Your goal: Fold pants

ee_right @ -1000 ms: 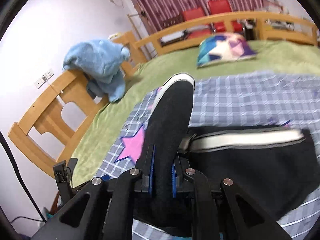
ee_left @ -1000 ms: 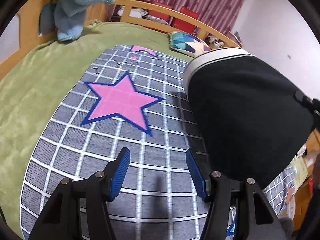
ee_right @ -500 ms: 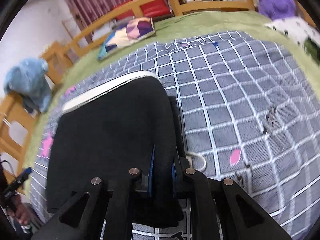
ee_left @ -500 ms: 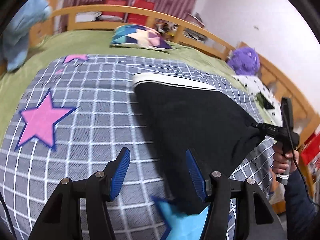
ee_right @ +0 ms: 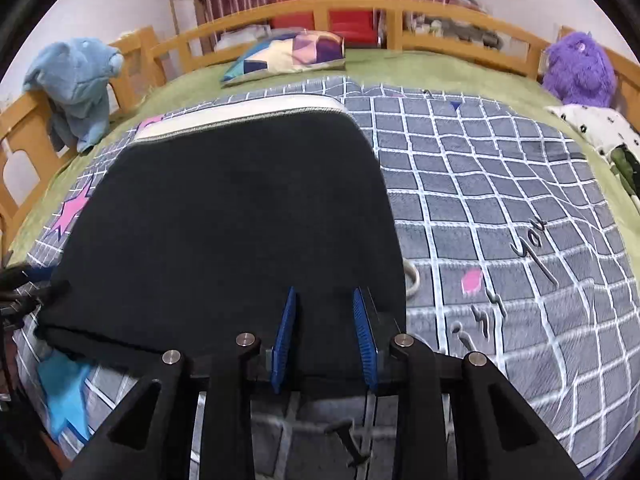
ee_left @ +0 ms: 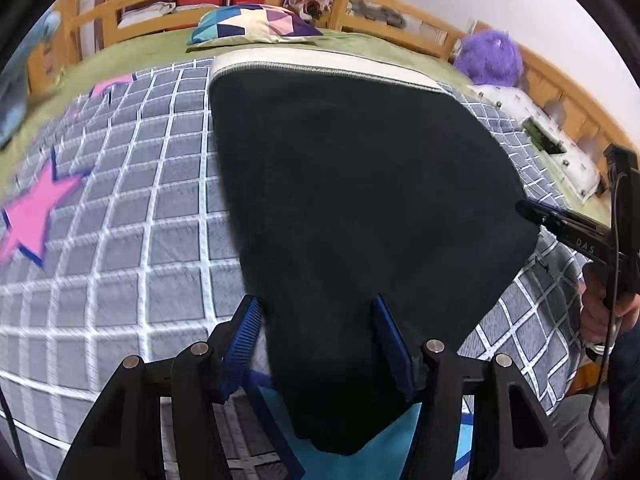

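Black pants with a white waistband at the far end lie folded flat on the grey checked blanket; they also show in the right wrist view. My left gripper is open, its blue pads either side of the pants' near corner. My right gripper is open, its pads apart over the pants' near right edge. The right gripper also shows in the left wrist view at the pants' right corner, held by a hand.
The grey checked blanket with pink stars covers a green bed with a wooden rail. A patterned pillow lies at the far end. A blue plush hangs at left, a purple plush at right.
The right gripper has opened and let go of the pants, which now lie flat. The left gripper has moved right, over the pants' near corner.
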